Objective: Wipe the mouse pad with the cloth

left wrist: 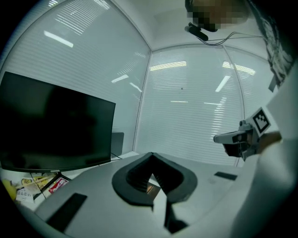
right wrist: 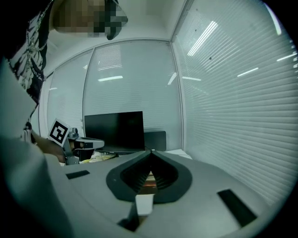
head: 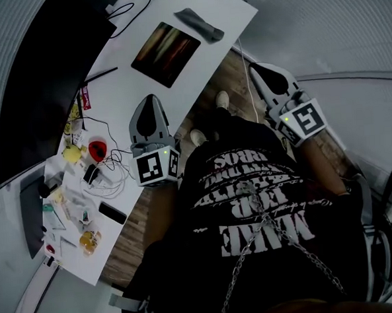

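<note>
Left of the left hand-held gripper (head: 151, 101) lies a spread of clutter (head: 84, 172), with a dark monitor (head: 32, 76) beyond it. Only bare bench (head: 123, 97) separates this gripper's tips from the pad (head: 166, 54), which is ahead and slightly to the right. The right hand-held gripper (head: 257, 69) hangs off the bench edge over wooden floor (head: 233, 64), with a white cable (head: 247, 76) just to its left. The cloth (head: 200, 24) lies ahead of both, just past the pad's far corner and apart from it. The pad's long axis seems to follow the bench's length, while the cloth's runs across it. Both hand-held grippers are clenched on nothing, their jaws meeting at the tips.
</note>
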`<state>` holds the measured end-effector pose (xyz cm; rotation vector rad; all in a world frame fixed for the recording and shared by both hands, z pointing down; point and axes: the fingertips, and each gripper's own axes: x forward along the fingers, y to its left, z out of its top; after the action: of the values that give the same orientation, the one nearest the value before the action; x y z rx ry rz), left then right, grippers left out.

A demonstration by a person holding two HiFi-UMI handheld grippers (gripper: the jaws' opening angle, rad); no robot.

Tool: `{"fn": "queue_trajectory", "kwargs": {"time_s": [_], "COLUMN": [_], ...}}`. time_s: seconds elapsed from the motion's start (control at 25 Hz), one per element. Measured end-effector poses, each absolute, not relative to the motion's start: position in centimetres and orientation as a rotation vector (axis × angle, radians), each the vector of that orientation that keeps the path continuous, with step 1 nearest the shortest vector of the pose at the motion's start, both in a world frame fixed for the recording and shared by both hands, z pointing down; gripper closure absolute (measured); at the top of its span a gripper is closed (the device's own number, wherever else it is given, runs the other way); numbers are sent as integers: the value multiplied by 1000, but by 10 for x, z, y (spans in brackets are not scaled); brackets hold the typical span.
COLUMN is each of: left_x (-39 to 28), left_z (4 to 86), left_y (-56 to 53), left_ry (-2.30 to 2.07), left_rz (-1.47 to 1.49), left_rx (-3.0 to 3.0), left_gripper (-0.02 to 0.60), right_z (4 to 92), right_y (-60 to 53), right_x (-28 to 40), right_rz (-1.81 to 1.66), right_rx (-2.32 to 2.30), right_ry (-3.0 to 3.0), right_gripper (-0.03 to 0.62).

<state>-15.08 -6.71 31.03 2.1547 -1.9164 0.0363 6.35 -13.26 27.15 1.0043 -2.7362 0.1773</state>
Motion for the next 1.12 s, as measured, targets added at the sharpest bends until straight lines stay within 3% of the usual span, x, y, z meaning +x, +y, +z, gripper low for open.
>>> {"fn": "queue_trajectory", "kwargs": {"time_s": [0.48,0.8,1.12], "left_x": [-129,-140,-164], "left_z": [309,310,382], "left_y": [-156,-151,-125], "left_ry": [-2041,-2200,-2225], "left_rz": [87,117,171], "left_rx": [2022,1818,1604], "left_gripper": [577,577,577], "right_z": [286,290,365], "right_y": [-241,-277,-301], "right_x": [77,49,22], "right_rz": [260,263,243], "right_rx": [827,557,423], "right_ry": [-2788,-2853,-2717], "right_gripper": [594,594,592]}}
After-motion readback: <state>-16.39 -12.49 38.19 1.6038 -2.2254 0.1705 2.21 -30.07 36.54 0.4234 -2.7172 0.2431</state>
